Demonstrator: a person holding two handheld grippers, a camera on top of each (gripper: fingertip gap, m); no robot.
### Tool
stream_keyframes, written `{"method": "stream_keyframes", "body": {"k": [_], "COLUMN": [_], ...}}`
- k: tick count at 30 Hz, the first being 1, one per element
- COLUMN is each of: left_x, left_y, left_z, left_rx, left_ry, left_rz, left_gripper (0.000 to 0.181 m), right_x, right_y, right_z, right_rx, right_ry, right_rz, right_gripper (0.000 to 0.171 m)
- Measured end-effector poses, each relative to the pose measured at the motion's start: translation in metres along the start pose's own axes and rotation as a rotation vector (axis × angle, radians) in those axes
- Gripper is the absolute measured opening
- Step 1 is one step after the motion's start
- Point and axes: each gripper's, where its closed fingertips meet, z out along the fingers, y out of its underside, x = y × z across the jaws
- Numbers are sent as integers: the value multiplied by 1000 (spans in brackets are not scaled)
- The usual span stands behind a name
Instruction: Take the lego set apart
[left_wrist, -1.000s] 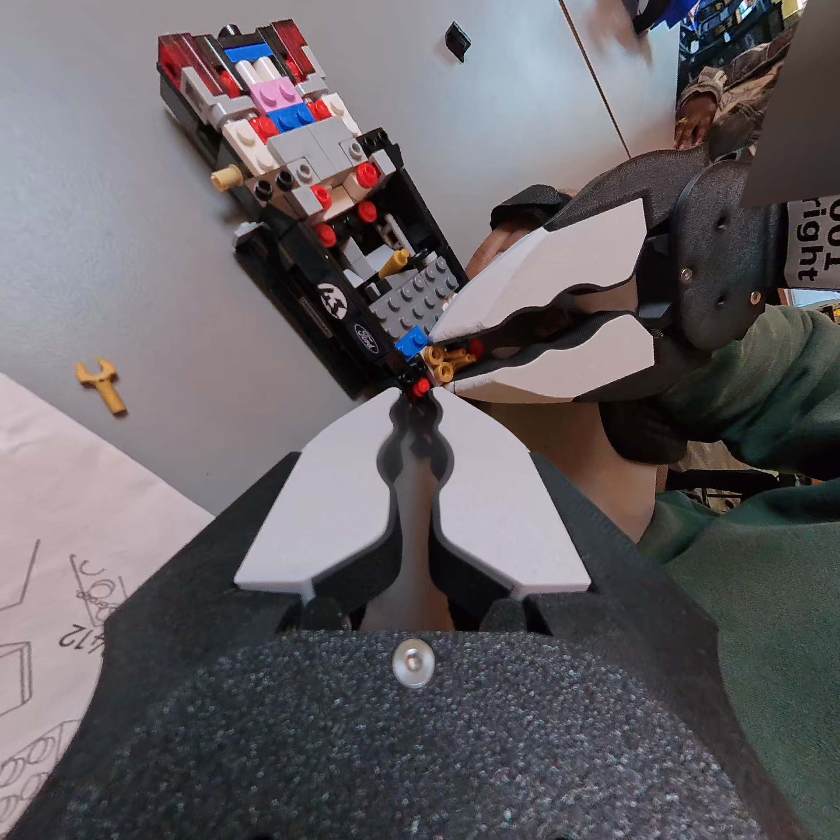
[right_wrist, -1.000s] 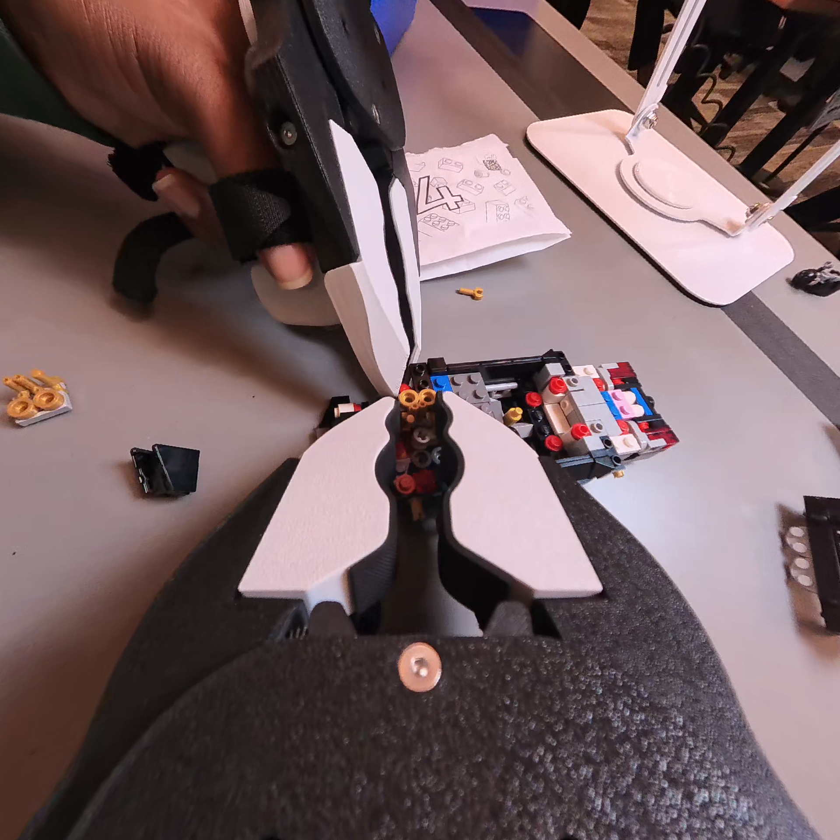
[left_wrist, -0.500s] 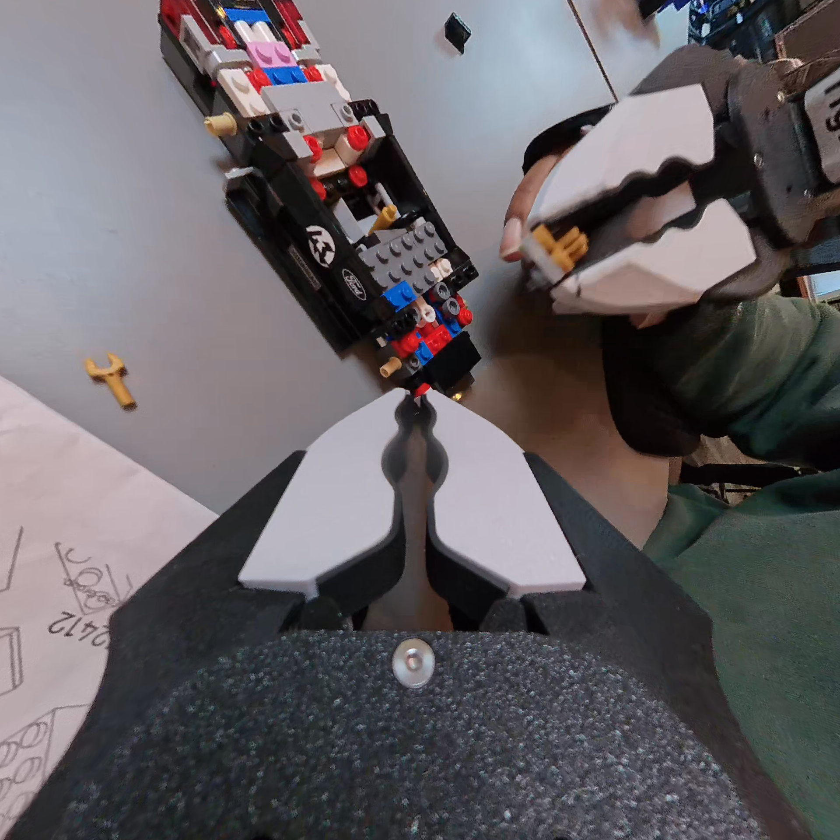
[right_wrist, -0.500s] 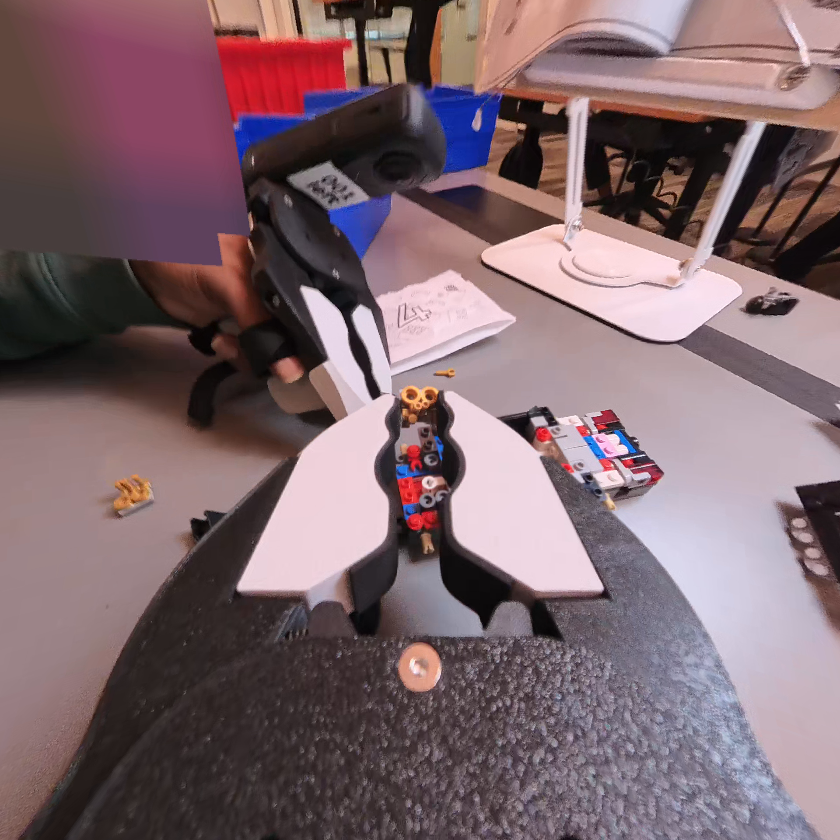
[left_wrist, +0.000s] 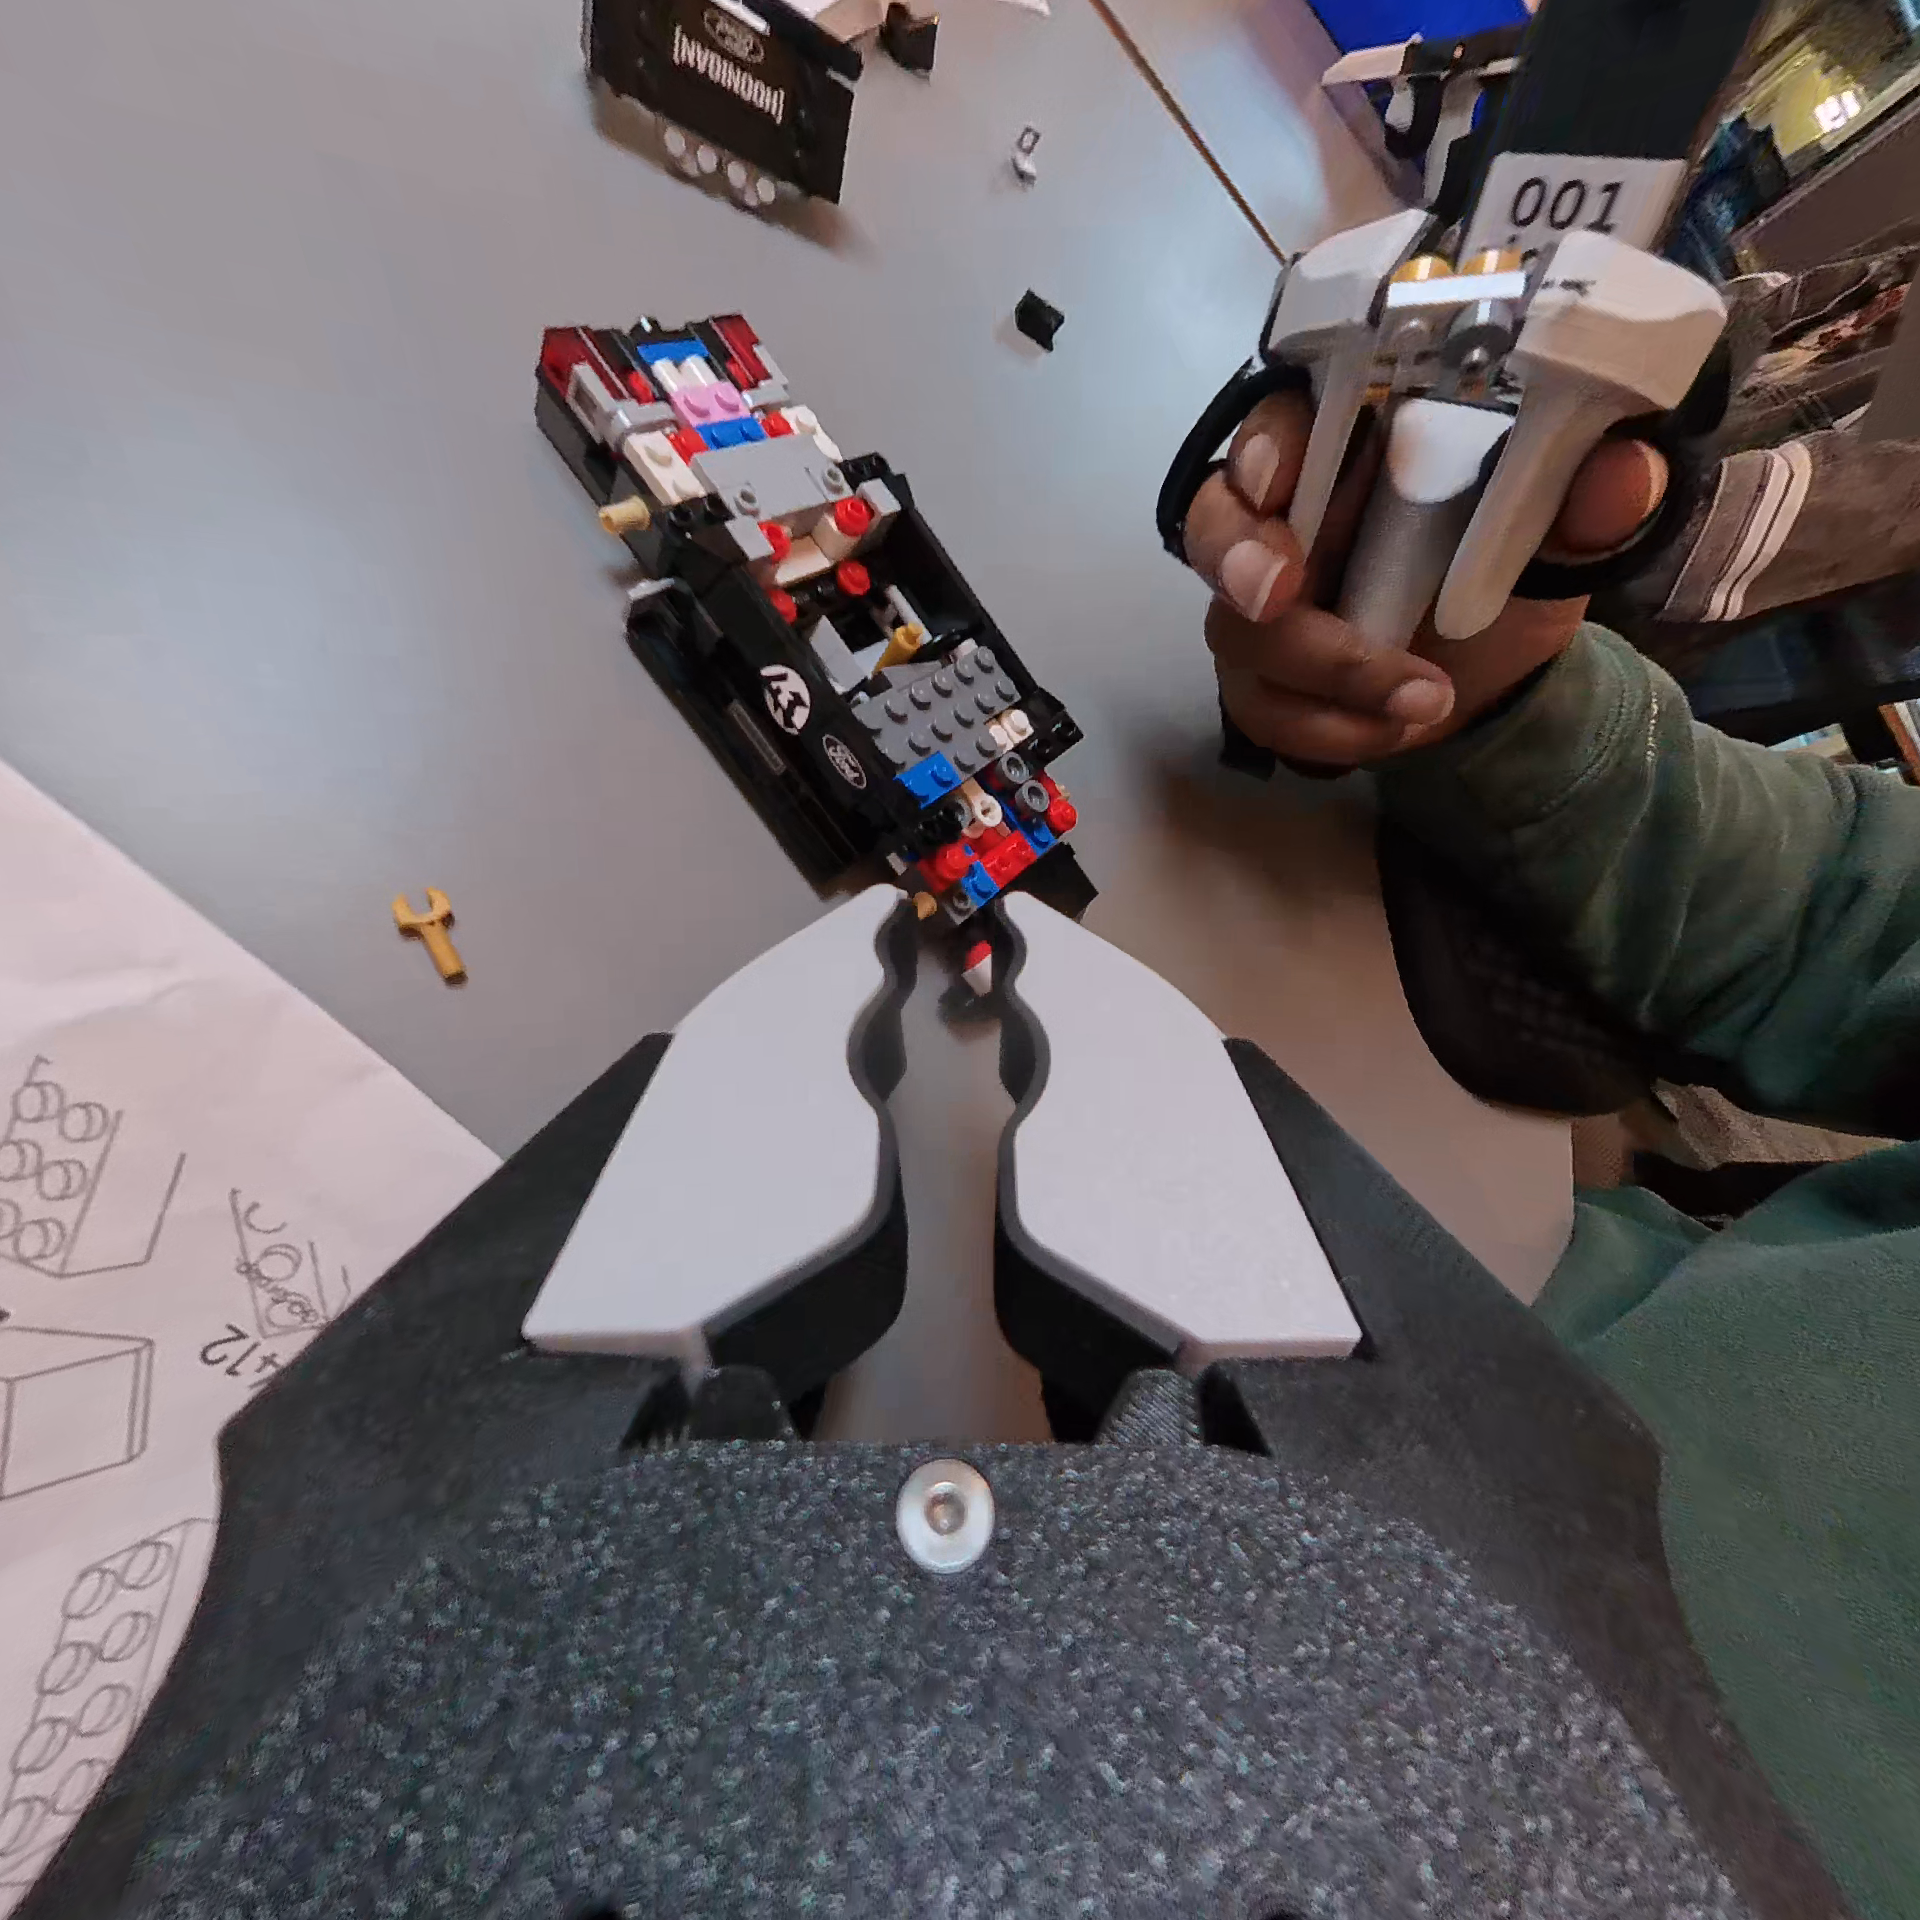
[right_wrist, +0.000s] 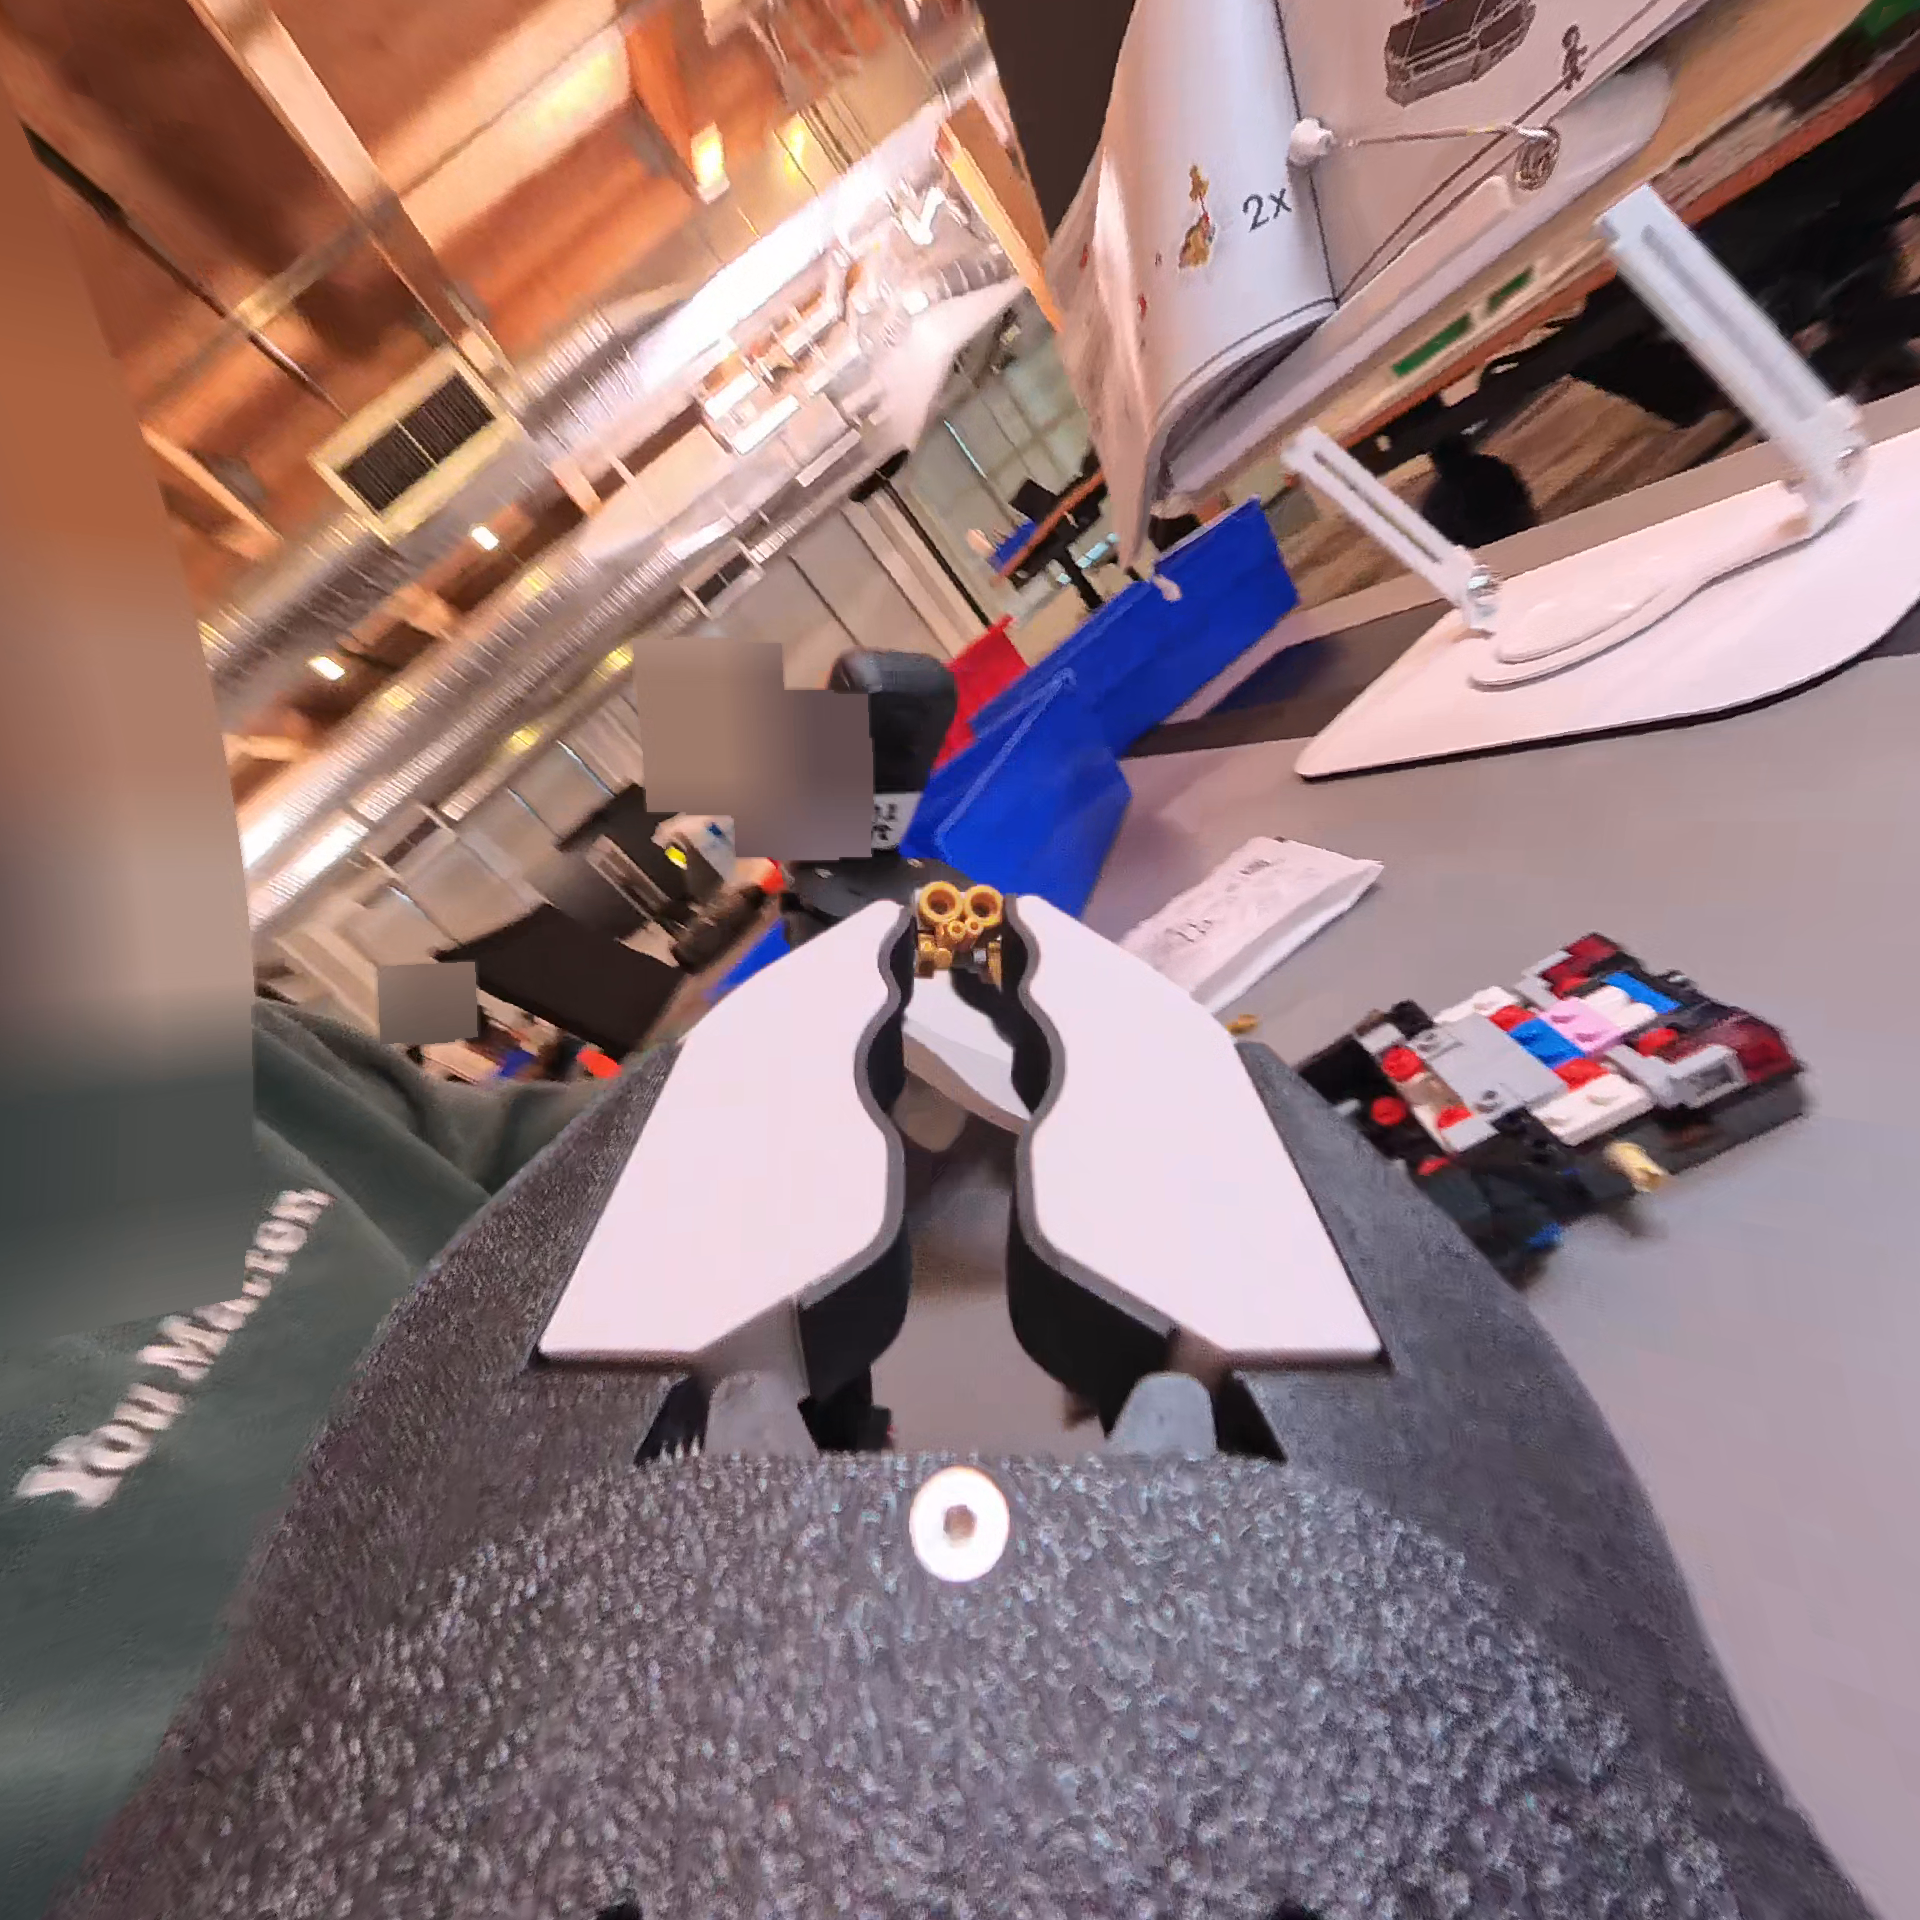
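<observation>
Right hand-held gripper (right_wrist: 956, 925) is lifted well off the counter (right_wrist: 1558, 894), tilted up toward the room, jaws narrow and pinching a small gold lego piece (right_wrist: 958, 914) right at the tips. Left hand-held gripper (left_wrist: 951, 914) sits low, pointing along the counter, jaws nearly closed on the near end of the lego car (left_wrist: 810, 623), on a red and black bit at its nose; looks like it is pinning the car down. The car lies flat on the grey counter, partly stripped, studs showing. In the left wrist view the right hand (left_wrist: 1340, 582) wraps the other tool's handle from underneath, wrist cocked back, green sleeve (left_wrist: 1621, 883) below it. Step in hand, I'd judge: carry the pulled piece off and drop it. To do it well: keep the pinch firm since the piece is tiny and held only at the tips, bring it low over a bare patch before opening, and keep the left grip steady so the car doesn't slide. A gold wrench piece (left_wrist: 428, 930) lies loose beside the instruction sheet (left_wrist: 125, 1143).
</observation>
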Motion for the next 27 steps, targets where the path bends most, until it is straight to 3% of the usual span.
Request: {"method": "stream_keyframes", "body": {"k": [10,27], "left_x": [21,69], "left_y": [-7,-27], "left_z": [-1,-11], "left_rx": [36,141], "left_ry": [43,169], "left_rz": [116,214], "left_gripper": [13,11], "right_x": [-16,-45], "right_y": [-22,-12], "right_z": [-6,3], "right_rx": [165,101], "right_ry": [-257,-368], "right_rz": [360,360], "right_gripper": [16,16]}}
